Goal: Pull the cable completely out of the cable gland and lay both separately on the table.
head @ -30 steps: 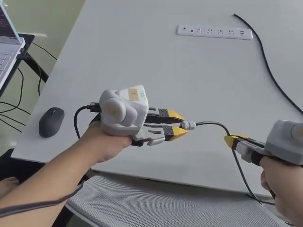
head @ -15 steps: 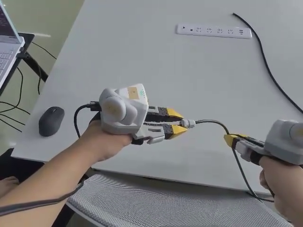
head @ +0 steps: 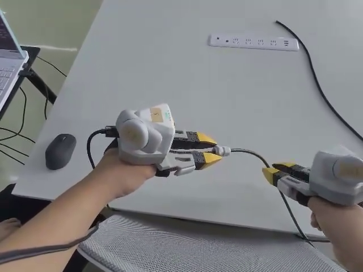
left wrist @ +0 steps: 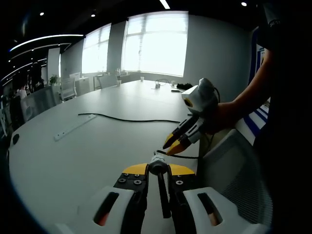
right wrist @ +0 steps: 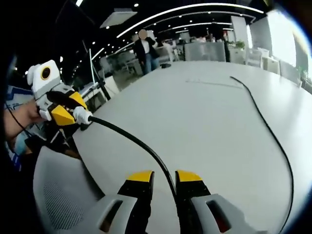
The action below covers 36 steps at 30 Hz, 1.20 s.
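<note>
The left gripper (head: 214, 149) is clenching the cable gland (head: 223, 151) above the table's (head: 170, 68) near edge. At its four o'clock, the right gripper (head: 275, 171) is straddling the cable (head: 249, 152); I cannot tell whether it is pinching. Best to be pulling straight along the gland's axis.

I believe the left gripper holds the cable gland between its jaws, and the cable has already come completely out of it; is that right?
Not quite. The left gripper does hold the cable gland between its jaws, but the cable is not out: the right gripper view shows it running from the gland's end down between the right gripper's jaws.
</note>
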Motion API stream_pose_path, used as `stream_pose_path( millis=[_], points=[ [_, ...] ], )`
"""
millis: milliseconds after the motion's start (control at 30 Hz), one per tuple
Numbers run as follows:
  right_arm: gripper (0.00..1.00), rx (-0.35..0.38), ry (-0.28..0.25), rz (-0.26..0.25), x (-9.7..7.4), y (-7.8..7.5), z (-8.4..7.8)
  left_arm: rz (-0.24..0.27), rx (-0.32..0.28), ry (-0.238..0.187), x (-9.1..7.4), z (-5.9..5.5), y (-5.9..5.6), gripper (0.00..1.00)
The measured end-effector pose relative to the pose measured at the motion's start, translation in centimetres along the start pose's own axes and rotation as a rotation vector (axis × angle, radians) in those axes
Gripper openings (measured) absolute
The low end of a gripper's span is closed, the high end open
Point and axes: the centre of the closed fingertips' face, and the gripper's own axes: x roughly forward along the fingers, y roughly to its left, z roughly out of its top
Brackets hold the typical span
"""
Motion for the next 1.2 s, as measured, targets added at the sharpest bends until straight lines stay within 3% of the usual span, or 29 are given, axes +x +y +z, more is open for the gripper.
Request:
stream_pose_path(
  millis=[133,367,467,700,833,1033,1200],
  points=[
    [0.25,-0.092,-0.065,0.034,-0.8,1.6,2.8,-0.005,-0.002,0.001,0.1,0.0,-0.1,0.15],
    [0.3,-0.446,-0.105,0.121,-0.7,5.5,6.1,-0.017,-0.008,0.008,0.3,-0.2,-0.3,0.15],
    [0.29,-0.555,-0.093,0.14,-0.6,6.6,6.2,-0.02,-0.012,0.009,0.3,-0.2,-0.3,0.15],
    [0.21,-0.769,-0.02,0.164,0.4,8.0,3.8,-0.023,-0.022,0.008,0.1,-0.2,-0.4,0.15],
    [0.13,-0.795,-0.015,0.168,0.7,8.5,3.6,-0.026,-0.027,0.006,0.2,-0.3,-0.5,0.15],
    [0.08,-0.8,-0.03,0.182,0.8,9.2,4.0,-0.028,-0.028,0.001,0.2,-0.1,-0.7,0.15],
    [0.02,-0.791,-0.035,0.173,0.8,8.7,4.2,-0.033,-0.032,0.002,0.3,-0.1,-0.9,0.15]
  ],
)
